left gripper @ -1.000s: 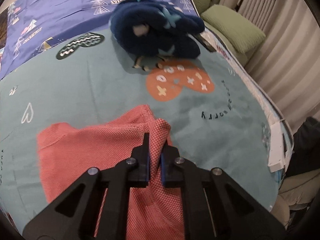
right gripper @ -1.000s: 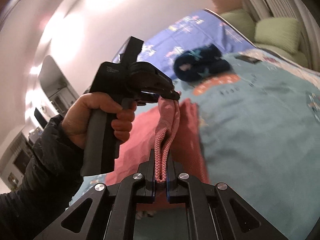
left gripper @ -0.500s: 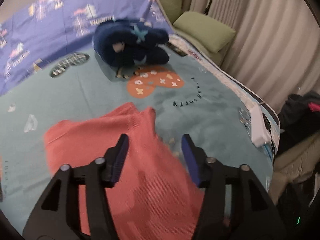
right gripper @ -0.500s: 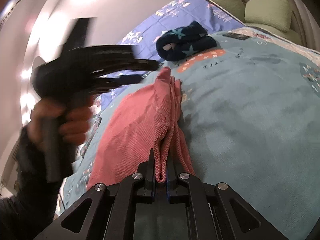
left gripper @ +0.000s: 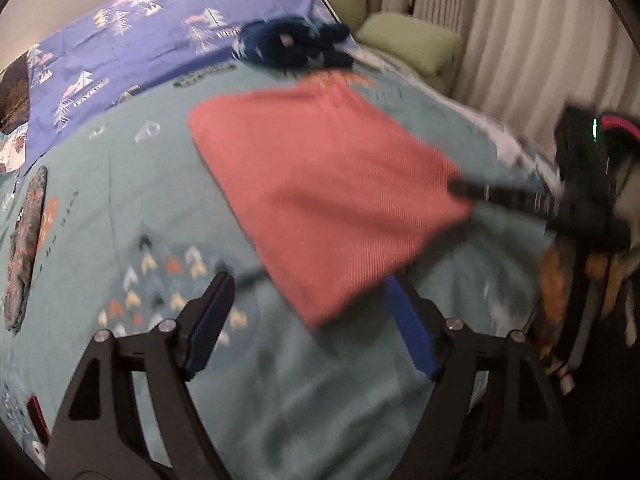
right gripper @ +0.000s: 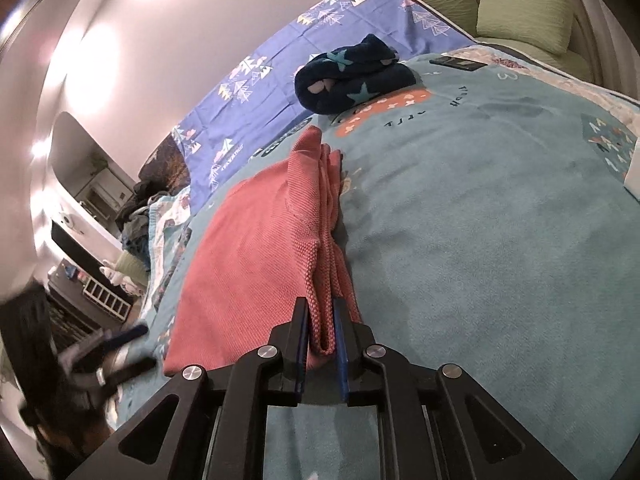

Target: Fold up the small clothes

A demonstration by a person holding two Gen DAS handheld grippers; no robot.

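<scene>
Nearest in the right wrist view, our right gripper [right gripper: 321, 336] is pinched on the near edge of the coral knit garment [right gripper: 256, 248]. A bunched ridge of doubled fabric stands between its blue pads [right gripper: 303, 334], and the jaws are narrow with cloth filling the gap. In the left wrist view, our left gripper [left gripper: 310, 322] hangs with jaws wide and nothing between them. Its blue pads [left gripper: 210, 320] flank the garment's [left gripper: 320, 184] near corner without touching it, as far as the blur lets us tell.

The garment lies folded flat on the teal printed blanket [right gripper: 480, 240]. From the left it reads as a rough rectangle; from the right, as a flat panel with stacked layers along its right edge.

We judge the knit to be light, soft and limp. It sags wherever it is unsupported, its layers can slide over one another, and the open weave may snag on a fingertip. It is not fragile. We would take hold at corners or along a folded edge, gripping all layers together, and keep both holds level so the fold does not skew.

Farther off, a dark blue star-print fleece bundle [right gripper: 352, 76] sits well apart, near the purple tree-print sheet [right gripper: 280, 60]. Green cushions [right gripper: 524, 12] lie beyond.
</scene>
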